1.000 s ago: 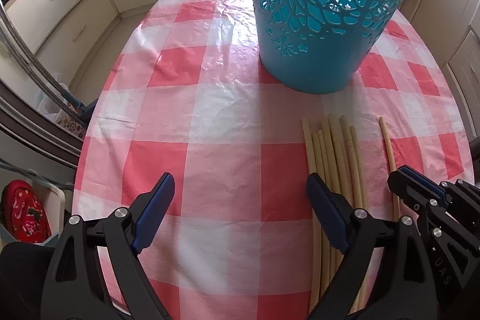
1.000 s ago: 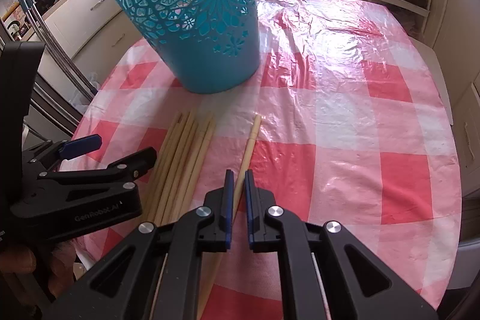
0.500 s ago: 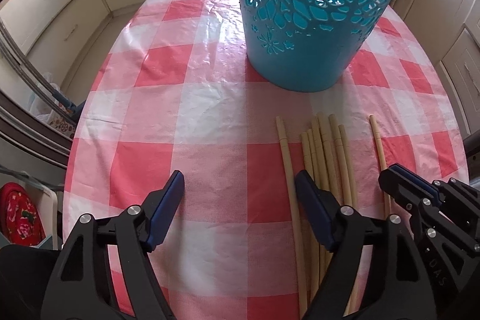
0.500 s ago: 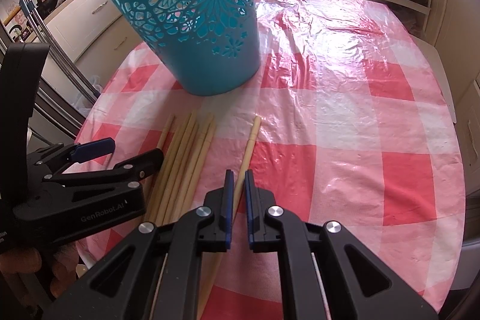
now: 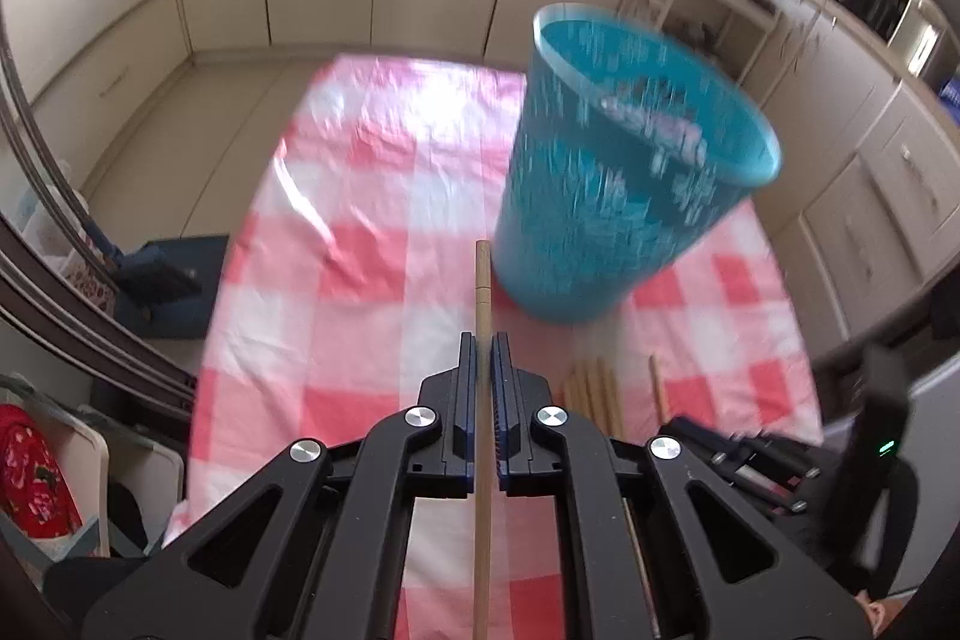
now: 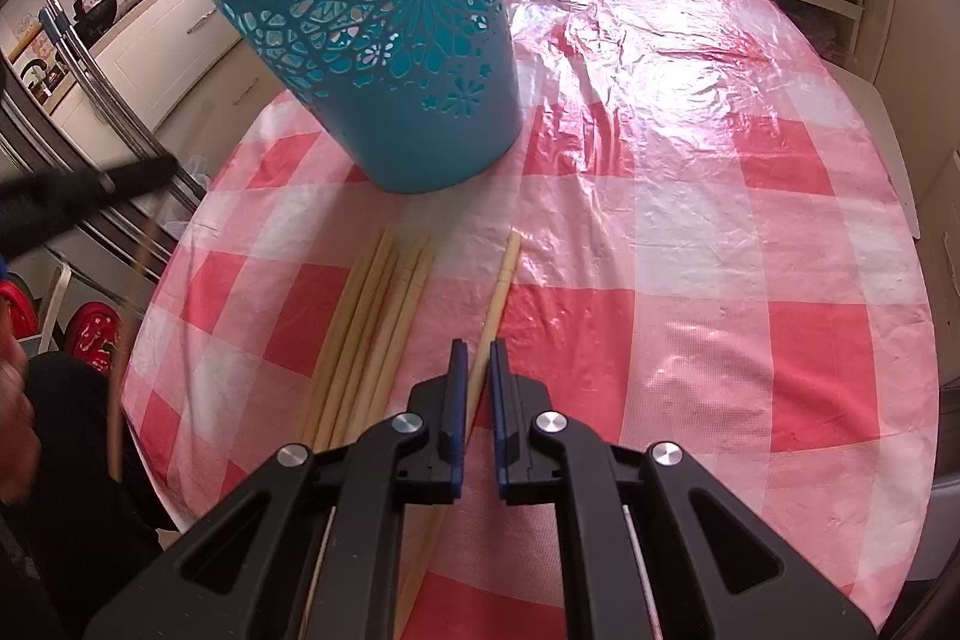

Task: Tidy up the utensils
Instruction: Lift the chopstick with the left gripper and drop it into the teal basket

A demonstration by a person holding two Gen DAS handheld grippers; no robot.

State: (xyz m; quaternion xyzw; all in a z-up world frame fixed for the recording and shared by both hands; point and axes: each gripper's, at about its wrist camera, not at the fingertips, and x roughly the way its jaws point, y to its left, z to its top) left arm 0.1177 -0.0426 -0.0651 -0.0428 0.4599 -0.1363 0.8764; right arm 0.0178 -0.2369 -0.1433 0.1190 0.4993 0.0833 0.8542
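Chopstick [image 5: 483,316] sits clamped between the closed jaws of the left gripper [image 5: 483,358], which have just snapped together, its tip poking toward the blue basket [image 5: 606,202] at the far right. Right gripper [image 6: 474,364] is nearly closed around a lone chopstick [image 6: 501,280] lying on the checked tablecloth [image 6: 690,250], a bundle of chopsticks [image 6: 372,316] just left.

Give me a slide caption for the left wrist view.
Left gripper shut on one chopstick, raised toward the teal basket.
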